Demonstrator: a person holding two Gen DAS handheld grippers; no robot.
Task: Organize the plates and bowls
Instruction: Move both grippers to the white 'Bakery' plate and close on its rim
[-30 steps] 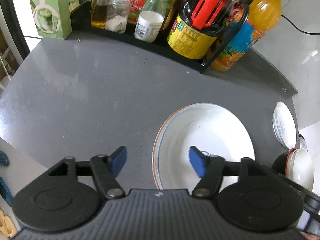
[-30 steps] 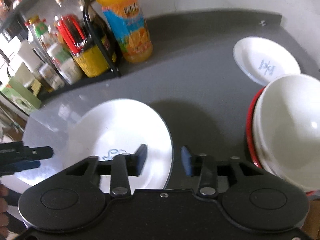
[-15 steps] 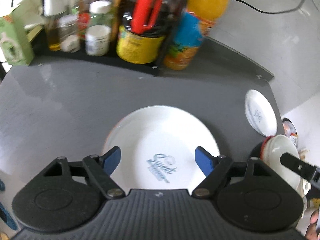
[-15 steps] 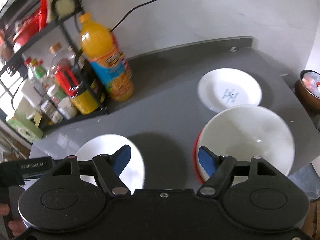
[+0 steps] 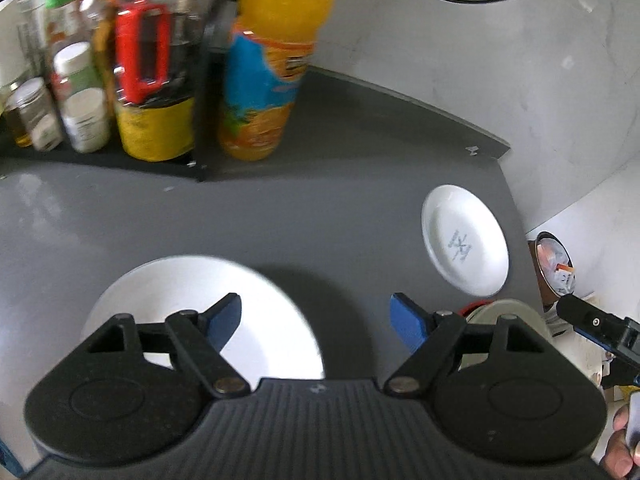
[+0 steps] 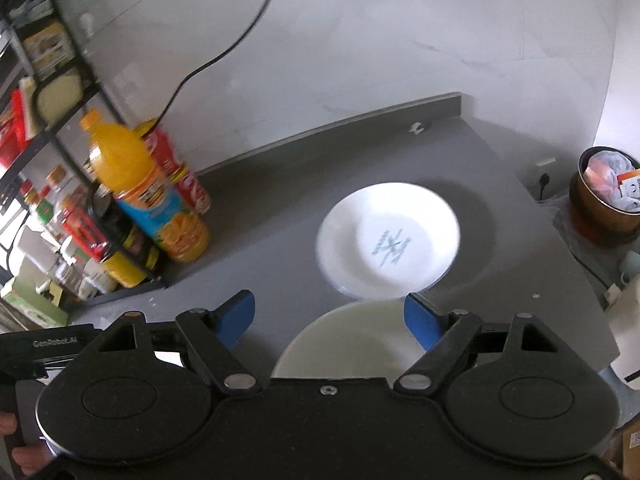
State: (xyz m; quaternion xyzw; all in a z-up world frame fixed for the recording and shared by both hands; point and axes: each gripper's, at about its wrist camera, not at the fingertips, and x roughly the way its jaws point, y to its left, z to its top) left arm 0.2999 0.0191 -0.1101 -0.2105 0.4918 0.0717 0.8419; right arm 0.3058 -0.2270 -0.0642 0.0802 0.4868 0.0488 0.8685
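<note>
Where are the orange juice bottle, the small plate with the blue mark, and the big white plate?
orange juice bottle (image 5: 264, 80): left wrist view, on its label.
small plate (image 6: 388, 244): right wrist view, on its blue mark.
big white plate (image 5: 272, 320): left wrist view, on its bare centre.

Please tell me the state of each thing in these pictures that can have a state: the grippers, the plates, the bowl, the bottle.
left gripper: jaws open, holding nothing.
right gripper: jaws open, holding nothing.
large plate: flat on the counter, empty.
small plate: flat on the counter, empty, apart from the bowl.
white bowl: upright, empty.
orange juice bottle: upright, capped, nearly full.
</note>
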